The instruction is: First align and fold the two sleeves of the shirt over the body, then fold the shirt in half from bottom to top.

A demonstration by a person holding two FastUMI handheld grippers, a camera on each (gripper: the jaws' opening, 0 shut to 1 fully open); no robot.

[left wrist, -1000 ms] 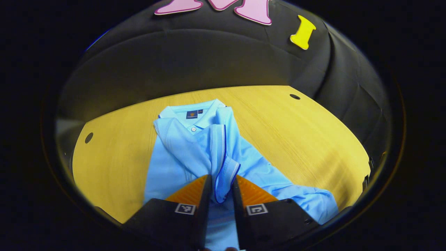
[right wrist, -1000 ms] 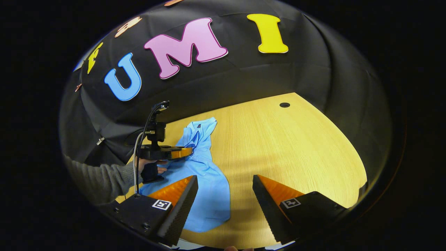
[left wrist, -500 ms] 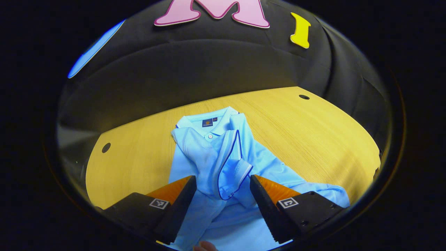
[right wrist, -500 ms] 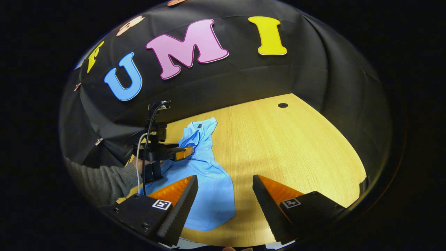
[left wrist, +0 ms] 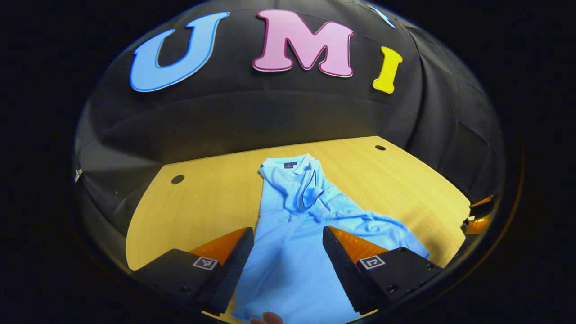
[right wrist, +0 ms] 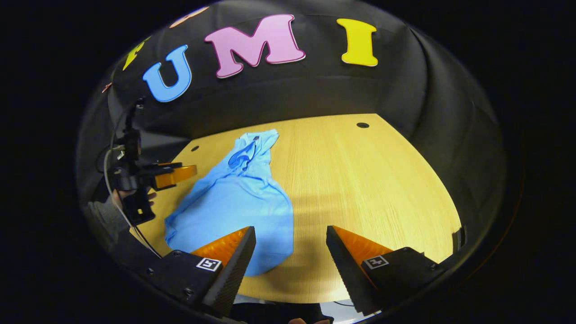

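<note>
Left gripper view: looks from above near edge of table (left wrist: 189, 211), forward along shirt (left wrist: 297, 234) toward booth wall. Right gripper view: farther right, also facing wall. Both views share shirt (right wrist: 234, 202), table (right wrist: 360, 189), wall.

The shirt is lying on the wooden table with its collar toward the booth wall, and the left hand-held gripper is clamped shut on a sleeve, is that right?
Not quite. The shirt does lie on the wooden table with its collar toward the booth wall, but the left hand-held gripper is open and holds nothing. The left gripper view shows its fingers spread apart above the cloth.
</note>
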